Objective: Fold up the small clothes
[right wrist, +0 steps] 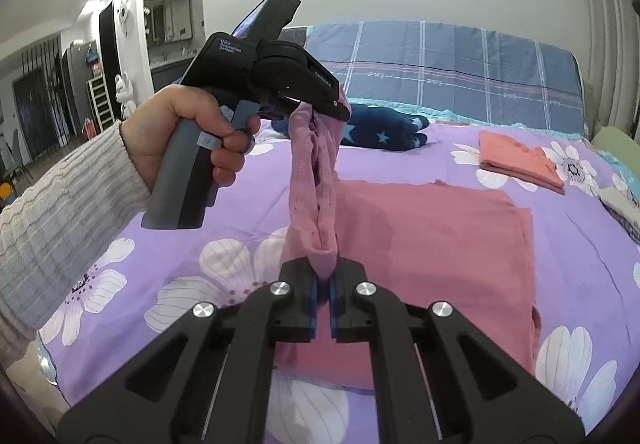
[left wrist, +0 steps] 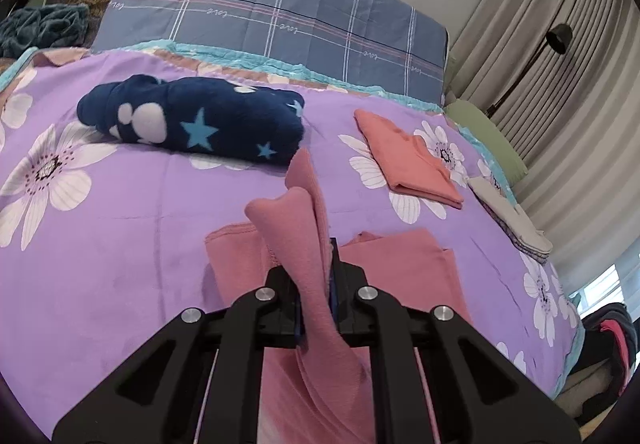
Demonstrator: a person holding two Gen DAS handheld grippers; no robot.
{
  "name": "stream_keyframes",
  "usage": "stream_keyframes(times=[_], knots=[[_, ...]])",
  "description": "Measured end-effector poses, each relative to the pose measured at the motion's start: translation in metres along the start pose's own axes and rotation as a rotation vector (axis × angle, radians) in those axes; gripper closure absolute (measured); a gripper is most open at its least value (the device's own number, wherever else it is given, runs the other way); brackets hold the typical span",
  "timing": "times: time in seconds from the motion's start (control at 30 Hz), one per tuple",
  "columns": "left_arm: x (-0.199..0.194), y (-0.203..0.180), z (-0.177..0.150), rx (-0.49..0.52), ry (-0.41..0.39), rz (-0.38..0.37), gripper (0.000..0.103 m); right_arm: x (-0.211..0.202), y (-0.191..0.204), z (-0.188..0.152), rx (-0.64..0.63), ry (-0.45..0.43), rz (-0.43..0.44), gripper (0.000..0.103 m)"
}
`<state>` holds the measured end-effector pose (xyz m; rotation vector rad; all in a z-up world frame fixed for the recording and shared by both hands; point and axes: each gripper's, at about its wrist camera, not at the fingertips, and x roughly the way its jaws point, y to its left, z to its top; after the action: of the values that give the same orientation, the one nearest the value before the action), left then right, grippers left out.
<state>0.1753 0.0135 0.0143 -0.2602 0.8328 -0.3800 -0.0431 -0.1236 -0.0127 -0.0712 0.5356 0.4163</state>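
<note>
A dusty pink garment (right wrist: pixel 440 236) lies partly flat on the purple flowered bedspread (right wrist: pixel 200 204). My left gripper (left wrist: pixel 316 276) is shut on one raised edge of the pink garment (left wrist: pixel 308 212), which sticks up between its fingers. In the right wrist view the left gripper (right wrist: pixel 336 106) holds that edge high, and the cloth hangs stretched down to my right gripper (right wrist: pixel 324 276), which is shut on the lower end of the same edge just above the bed.
A folded navy star-patterned fleece (left wrist: pixel 192 120) lies at the back of the bed. A folded coral garment (left wrist: pixel 408 160) lies to the right, with a folded pale item (left wrist: pixel 512 220) by the bed's right edge. A blue plaid quilt (left wrist: pixel 280 8) is against the wall.
</note>
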Motion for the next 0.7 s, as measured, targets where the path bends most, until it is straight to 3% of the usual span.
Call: stream_keyframes(times=[0.7], knots=[[0.087, -0.115, -0.002, 0.176, 0.139, 0.078, 0.094, -0.024, -0.105, -0.034, 0.267, -0.011, -0.009, 0.099]])
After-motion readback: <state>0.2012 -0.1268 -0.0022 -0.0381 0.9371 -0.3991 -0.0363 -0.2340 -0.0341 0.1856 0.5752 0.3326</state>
